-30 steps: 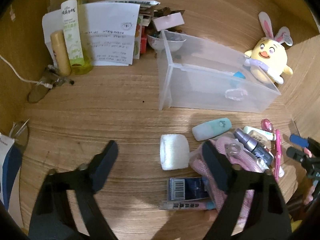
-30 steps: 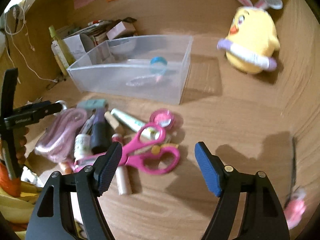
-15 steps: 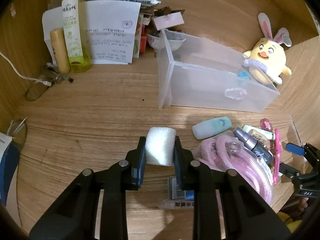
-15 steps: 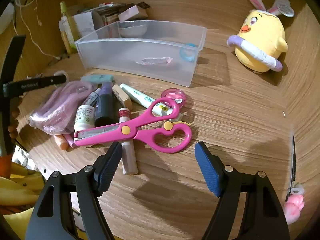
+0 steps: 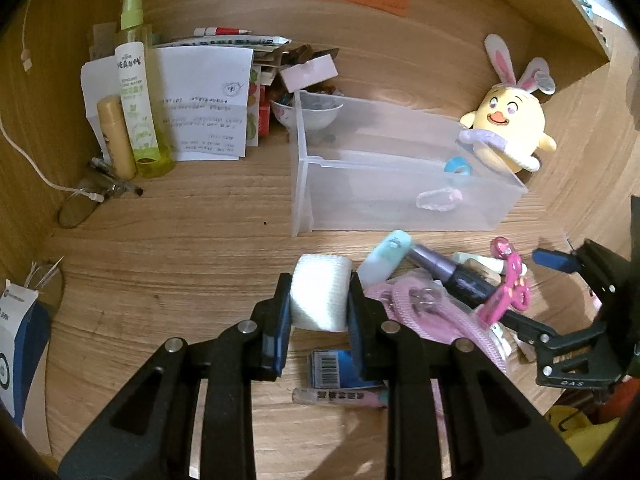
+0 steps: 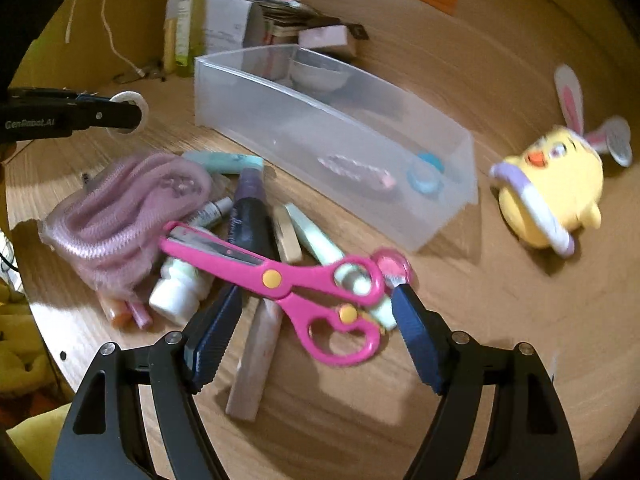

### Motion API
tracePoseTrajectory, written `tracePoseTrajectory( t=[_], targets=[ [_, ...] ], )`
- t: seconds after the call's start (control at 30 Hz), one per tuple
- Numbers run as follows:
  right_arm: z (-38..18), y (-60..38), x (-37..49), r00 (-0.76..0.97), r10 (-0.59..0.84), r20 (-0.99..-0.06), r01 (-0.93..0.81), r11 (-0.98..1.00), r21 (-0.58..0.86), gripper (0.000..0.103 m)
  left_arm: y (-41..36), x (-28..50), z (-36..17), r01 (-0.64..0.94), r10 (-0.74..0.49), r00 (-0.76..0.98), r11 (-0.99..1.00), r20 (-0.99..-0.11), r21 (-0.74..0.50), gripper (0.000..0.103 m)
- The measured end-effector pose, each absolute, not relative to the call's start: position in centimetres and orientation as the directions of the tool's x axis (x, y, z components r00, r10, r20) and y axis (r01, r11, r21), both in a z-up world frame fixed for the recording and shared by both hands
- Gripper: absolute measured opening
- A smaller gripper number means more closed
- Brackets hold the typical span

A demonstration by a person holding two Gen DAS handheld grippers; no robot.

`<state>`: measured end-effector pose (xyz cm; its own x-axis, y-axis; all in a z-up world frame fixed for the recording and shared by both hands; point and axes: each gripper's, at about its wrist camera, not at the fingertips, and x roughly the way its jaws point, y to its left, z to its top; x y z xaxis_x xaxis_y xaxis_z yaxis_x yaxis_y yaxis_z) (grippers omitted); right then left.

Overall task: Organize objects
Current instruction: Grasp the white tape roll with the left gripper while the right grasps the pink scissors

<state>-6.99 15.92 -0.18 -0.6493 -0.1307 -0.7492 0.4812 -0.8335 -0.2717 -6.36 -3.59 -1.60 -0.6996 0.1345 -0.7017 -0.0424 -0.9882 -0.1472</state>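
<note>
The left gripper (image 5: 320, 312) clamps a white gauze roll (image 5: 319, 297), its axis apparently crosswise. The right gripper (image 6: 316, 332) gapes wide, empty, over pink scissors (image 6: 280, 276) whose blades point far-left.

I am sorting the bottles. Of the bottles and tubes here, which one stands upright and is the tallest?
The tall yellow-green spray bottle with the pale green cap, standing at the back left. The shorter tan tube stands beside it; the others lie flat in the pile.
</note>
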Motion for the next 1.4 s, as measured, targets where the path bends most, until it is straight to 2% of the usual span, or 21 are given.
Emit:
tracePoseTrajectory(
  t=[0.2,0.27,0.33,0.43,0.53,0.63,1.1,1.4],
  targets=[
    [0.5,15.3,-8.0,-0.657,-0.175,-0.734,0.522,-0.807,-0.275,0.072,-3.4,-6.3,-1.6,-0.055,0.147,-0.697,-0.987,-0.702,-0.153,0.025],
    [0.4,15.0,-8.4,-0.643,-0.192,-0.741,0.539,-0.801,-0.261,0.064,-3.3,-6.4,-1.5,-0.061,0.154,-0.699,-0.986,-0.698,-0.157,0.025],
    [0.2,14.8,-8.9,-0.624,-0.199,-0.755,0.549,-0.800,-0.243,0.048,-3.2,-6.5,-1.3,-0.067,0.159,-0.702,-0.985,-0.694,-0.158,0.025],
    [0.1,14.9,-9.5,-0.591,-0.233,-0.772,0.562,-0.806,-0.186,0.034,-2.8,-6.5,-0.9,-0.076,0.162,-0.709,-0.985,-0.687,-0.154,0.025],
    [0.3,15.1,-9.9,-0.575,-0.258,-0.777,0.561,-0.815,-0.144,0.022,-2.4,-6.8,-0.5,-0.087,0.170,-0.713,-0.984,-0.680,-0.155,0.025],
    [0.5,15.6,-10.1,-0.559,-0.289,-0.777,0.556,-0.826,-0.092,0.014,-2.0,-7.2,-0.1,-0.101,0.183,-0.717,-0.982,-0.673,-0.159,0.025],
    [1.6,20.2,-11.2,-0.593,-0.321,-0.738,0.452,-0.892,0.025,0.010,0.1,-10.0,2.6,-0.147,0.206,-0.733,-0.979,-0.648,-0.144,0.025],
    [2.9,21.5,-11.3,-0.646,-0.317,-0.695,0.410,-0.911,0.035,0.009,0.4,-13.9,4.1,-0.137,0.204,-0.733,-0.979,-0.649,-0.153,0.025]
  ],
)
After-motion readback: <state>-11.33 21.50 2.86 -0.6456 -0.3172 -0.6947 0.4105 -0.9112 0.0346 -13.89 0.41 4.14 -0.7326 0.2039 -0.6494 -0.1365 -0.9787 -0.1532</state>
